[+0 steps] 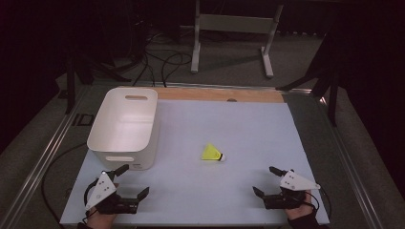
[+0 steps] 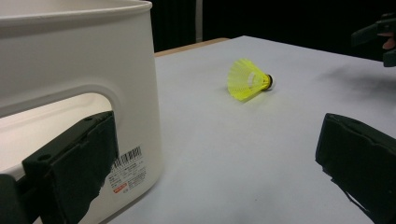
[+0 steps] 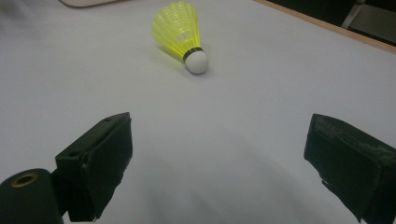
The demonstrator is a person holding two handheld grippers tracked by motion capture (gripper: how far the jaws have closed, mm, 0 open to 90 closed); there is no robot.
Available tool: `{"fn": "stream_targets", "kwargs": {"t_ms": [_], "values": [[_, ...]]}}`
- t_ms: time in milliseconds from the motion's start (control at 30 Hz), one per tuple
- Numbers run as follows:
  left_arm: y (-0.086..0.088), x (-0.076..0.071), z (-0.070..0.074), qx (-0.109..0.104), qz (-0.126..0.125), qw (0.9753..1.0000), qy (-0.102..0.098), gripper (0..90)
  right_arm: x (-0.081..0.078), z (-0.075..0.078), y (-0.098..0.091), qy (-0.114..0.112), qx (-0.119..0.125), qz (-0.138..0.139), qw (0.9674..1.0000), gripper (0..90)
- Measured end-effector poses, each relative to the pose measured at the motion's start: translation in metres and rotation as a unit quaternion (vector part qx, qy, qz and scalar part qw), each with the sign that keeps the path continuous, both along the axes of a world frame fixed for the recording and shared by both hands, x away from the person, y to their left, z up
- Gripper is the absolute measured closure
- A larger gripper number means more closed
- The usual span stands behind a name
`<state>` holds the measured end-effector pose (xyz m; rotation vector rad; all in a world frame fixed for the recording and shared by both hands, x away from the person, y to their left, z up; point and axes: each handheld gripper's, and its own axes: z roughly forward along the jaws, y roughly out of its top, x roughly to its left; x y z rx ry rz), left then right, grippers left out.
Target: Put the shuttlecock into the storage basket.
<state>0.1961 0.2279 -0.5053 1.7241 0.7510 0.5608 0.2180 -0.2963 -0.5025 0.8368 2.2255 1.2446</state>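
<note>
Both grippers (image 1: 135,183) (image 1: 265,180) low, jaws apart

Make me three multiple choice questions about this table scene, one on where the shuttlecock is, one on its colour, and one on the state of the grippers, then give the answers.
1. Where does the shuttlecock lie?
A. inside the white bin
B. on the white table surface, right of the bin
C. between the right gripper's jaws

2. What colour is its skirt?
A. yellow
B. red
C. blue

3. How do both grippers stand?
A. both shut on the shuttlecock
B. one holds the bin
C. both open, holding nothing

Answers: B, the high view shows it on the table surface apart from the white bin. A, the skirt is bright yellow with a white cork. C, the left gripper and right gripper have jaws spread with nothing between.
</note>
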Motion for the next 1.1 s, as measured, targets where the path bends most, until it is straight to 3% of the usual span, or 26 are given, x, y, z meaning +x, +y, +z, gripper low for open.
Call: {"fn": "stream_targets", "kwargs": {"t_ms": [300, 867, 1100], "values": [[0.0005, -0.0002, -0.0007, 0.001, -0.005, 1.0, -0.002, 0.0, -0.0002, -0.0002, 0.002, 0.003, 0.008, 0.009, 0.9999, 7.9], [0.0001, -0.0005, -0.0009, 0.005, -0.014, 0.9999, 0.001, 0.0, -0.0016, 0.0036, 0.0021, -0.004, -0.009, 0.005, 0.9999, 7.9], [0.0004, -0.0006, -0.0005, 0.003, -0.015, 0.9999, 0.001, 0.0, -0.0026, 0.0076, -0.0002, 0.003, -0.001, 0.003, 1.0, 7.9]]}}
